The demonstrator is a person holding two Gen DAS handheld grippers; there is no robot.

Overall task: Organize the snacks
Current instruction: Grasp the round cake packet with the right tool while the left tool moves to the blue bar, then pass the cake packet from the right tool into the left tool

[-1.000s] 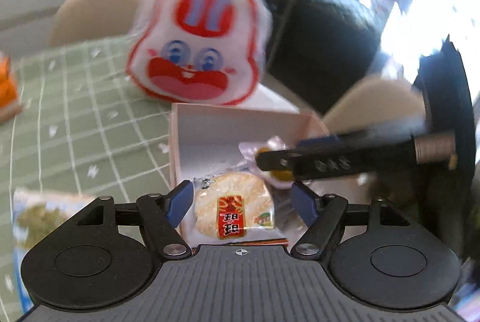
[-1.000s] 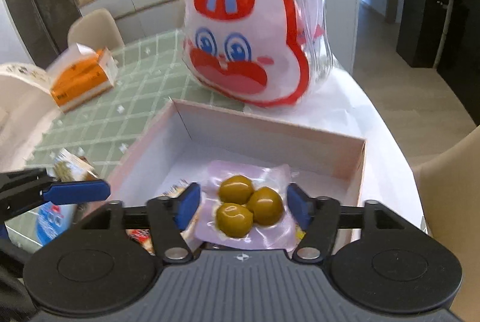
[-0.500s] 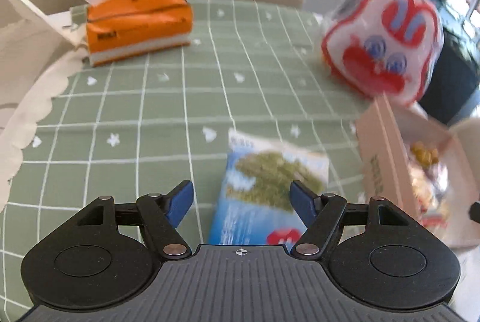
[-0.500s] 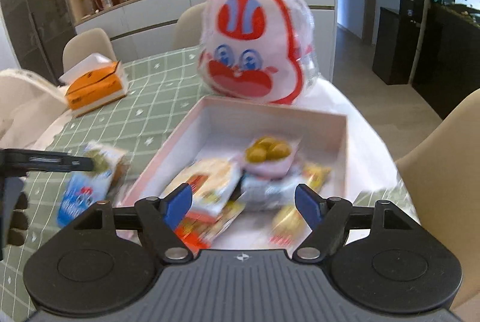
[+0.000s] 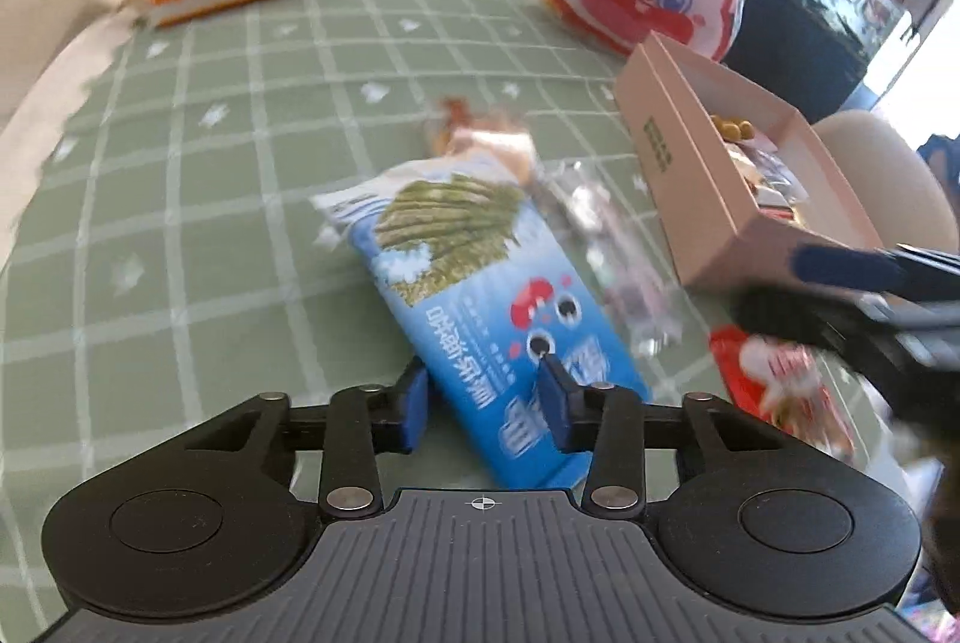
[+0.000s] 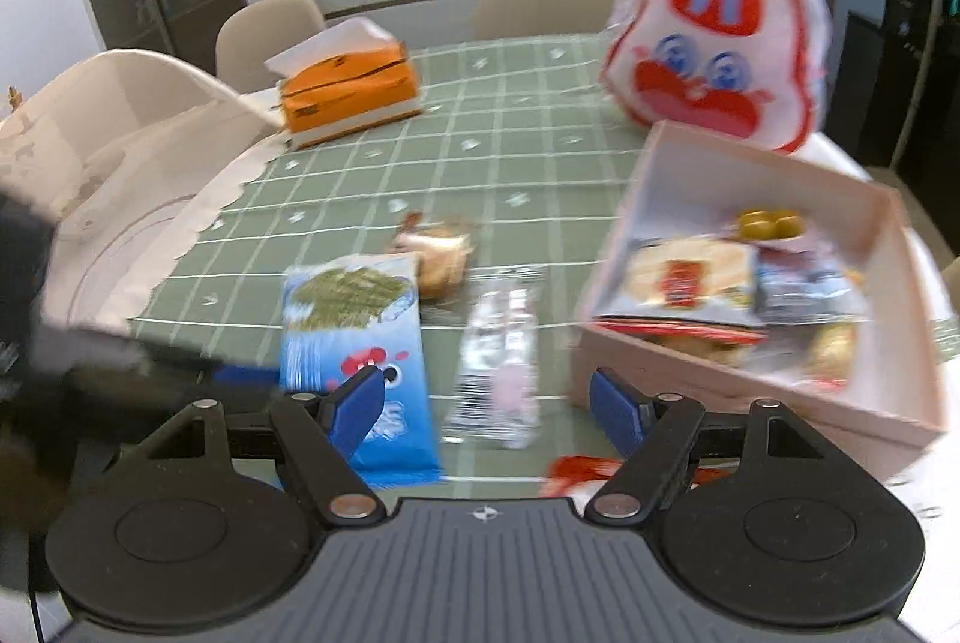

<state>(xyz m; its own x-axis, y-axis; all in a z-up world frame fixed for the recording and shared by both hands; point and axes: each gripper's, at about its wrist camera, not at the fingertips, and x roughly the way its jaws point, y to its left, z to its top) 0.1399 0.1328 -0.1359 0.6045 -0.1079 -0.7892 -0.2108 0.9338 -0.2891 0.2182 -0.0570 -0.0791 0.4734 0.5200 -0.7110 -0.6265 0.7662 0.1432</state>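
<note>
A blue seaweed snack packet (image 5: 480, 283) lies flat on the green checked tablecloth. My left gripper (image 5: 483, 391) is closing around its near end: one pad sits at the packet's left edge and the other fingertip is over its printed face. My right gripper (image 6: 483, 394) is open above a clear-wrapped snack (image 6: 498, 343), with nothing pressed between its pads. To the right stands the pink box (image 6: 750, 385) holding several packed snacks. A small bun-like snack (image 6: 438, 247) lies behind the blue packet (image 6: 354, 337). A red packet (image 5: 780, 379) lies near the box's front corner.
A rabbit-faced bag (image 6: 714, 43) stands behind the box. An orange tissue box (image 6: 348, 85) sits at the table's far left. Beige chairs ring the table, and a white lace cloth (image 6: 120, 199) hangs over the left edge. The right gripper's blue finger (image 5: 840, 271) crosses the left wrist view.
My left gripper swung from the box to the blue packet, came down over it and narrowed its jaws. My right gripper pulled back out of the box to the loose snacks.
</note>
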